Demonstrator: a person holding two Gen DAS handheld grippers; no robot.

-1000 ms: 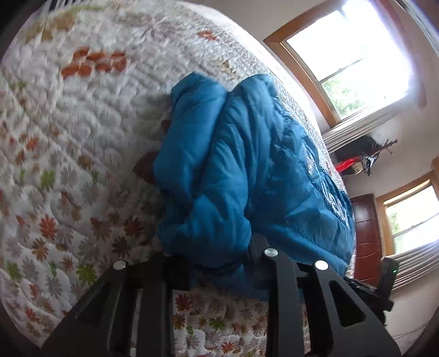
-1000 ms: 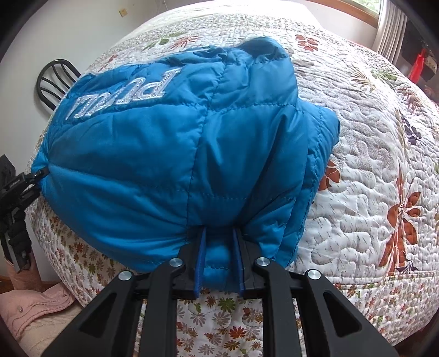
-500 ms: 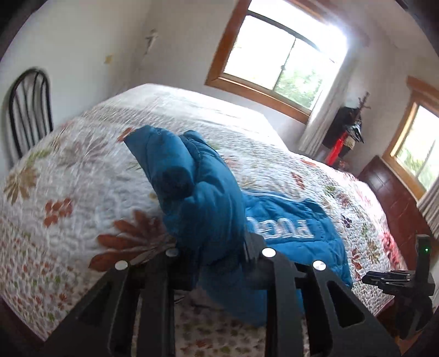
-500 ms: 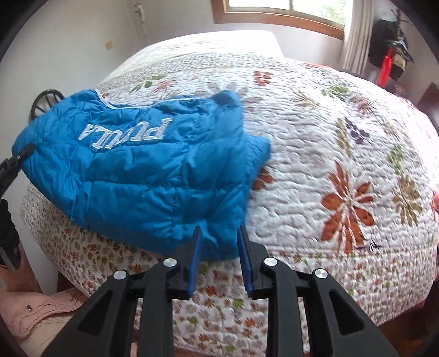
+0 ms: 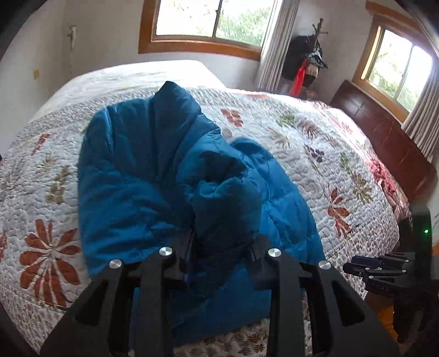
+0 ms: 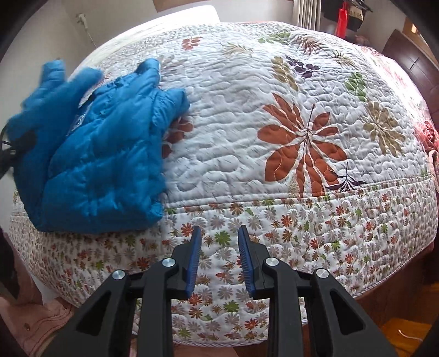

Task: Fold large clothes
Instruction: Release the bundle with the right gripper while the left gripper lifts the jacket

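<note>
Jacket bunched near bed edge; left gripper pinching thick fold, jaws just eased wider; right gripper parted, empty. Risk: fold slips free, puffy bulk springs open.

One blue puffer jacket, one floral quilt, two windows, two tongs.

The right gripper no longer holds the jacket; its jaws now stand empty over the quilt's edge, jacket at frame left. The left gripper, jaws just loosening, has the bunched sleeve over the jacket's middle.
</note>
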